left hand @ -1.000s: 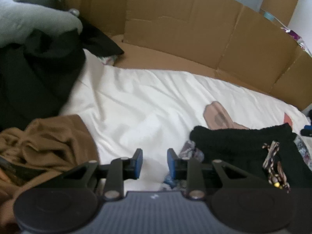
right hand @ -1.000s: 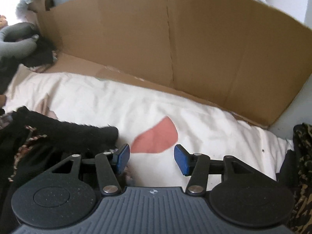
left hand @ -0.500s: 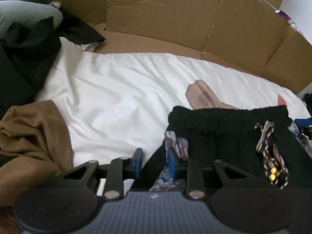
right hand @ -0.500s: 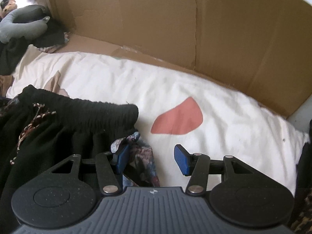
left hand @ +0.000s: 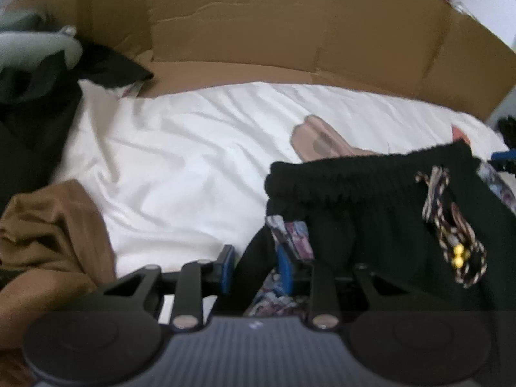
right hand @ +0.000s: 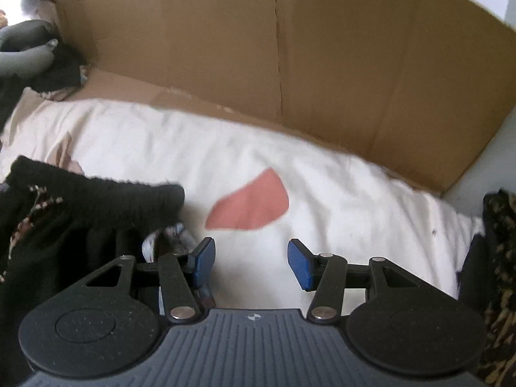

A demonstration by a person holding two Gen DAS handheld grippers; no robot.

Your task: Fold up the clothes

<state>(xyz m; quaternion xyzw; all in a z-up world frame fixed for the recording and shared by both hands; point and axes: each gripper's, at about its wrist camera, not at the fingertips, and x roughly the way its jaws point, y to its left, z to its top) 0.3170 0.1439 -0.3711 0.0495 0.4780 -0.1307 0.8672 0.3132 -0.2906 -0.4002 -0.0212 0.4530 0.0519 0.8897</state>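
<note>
Left wrist, black garment, white sheet

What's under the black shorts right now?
The black shorts lie on the white sheet. A patterned fabric peeks from beneath their left edge, and a tan printed patch shows behind the waistband. The rest underneath is covered.

Soft daylight comes from my upper left, where both views blow out to white. The white sheet glares and loses its creases in places. My left view is smeared with motion blur; the right is sharper. Fisheye bending curves the cardboard wall, and corners go black.
</note>
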